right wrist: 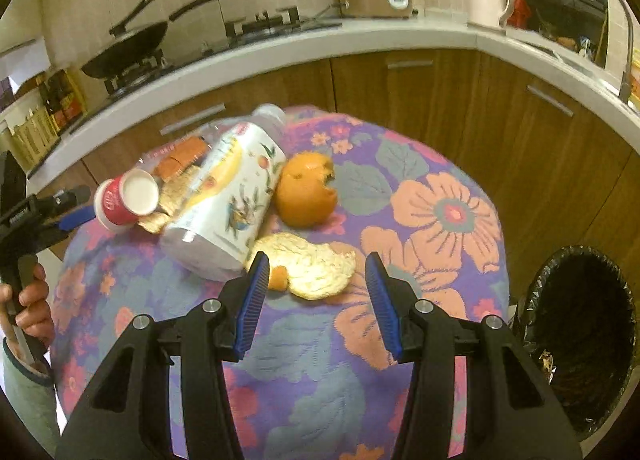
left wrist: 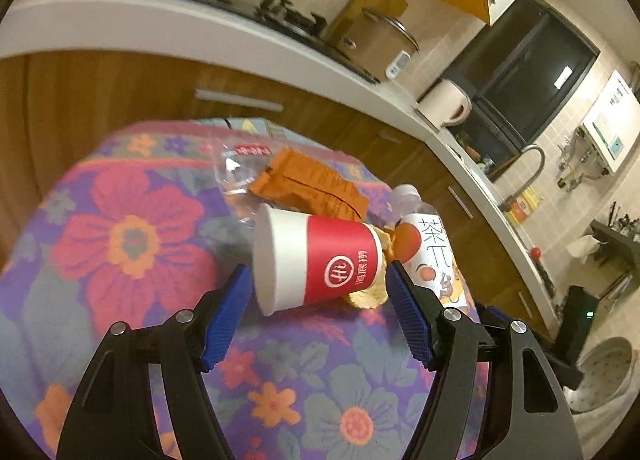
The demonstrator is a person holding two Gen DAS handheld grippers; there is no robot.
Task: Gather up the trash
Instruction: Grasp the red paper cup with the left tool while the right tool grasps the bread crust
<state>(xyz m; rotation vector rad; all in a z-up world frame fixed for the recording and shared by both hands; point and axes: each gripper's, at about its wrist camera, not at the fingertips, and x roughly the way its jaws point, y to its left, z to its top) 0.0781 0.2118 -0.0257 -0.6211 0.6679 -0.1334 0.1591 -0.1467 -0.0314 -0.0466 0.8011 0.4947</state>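
Left wrist: the left gripper (left wrist: 316, 296) has its jaws wide around the tipped-over cup (left wrist: 316, 260) on the floral cloth (left wrist: 132, 244), pads not pressing yet. Paper cup, so light and crushable; I'd squeeze gently mid-body. The bottle (left wrist: 434, 256) is half hidden behind a finger.

Right wrist: the right gripper (right wrist: 316, 296) is half open, empty, straddling the peel (right wrist: 312, 266). Soft, floppy stuff, so pinch an edge. Bin (right wrist: 580, 336) is cut off at right, contents too dark to tell.

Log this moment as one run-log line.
left gripper: open, astride paper cup | right gripper: open, over orange peel | bin: beside table
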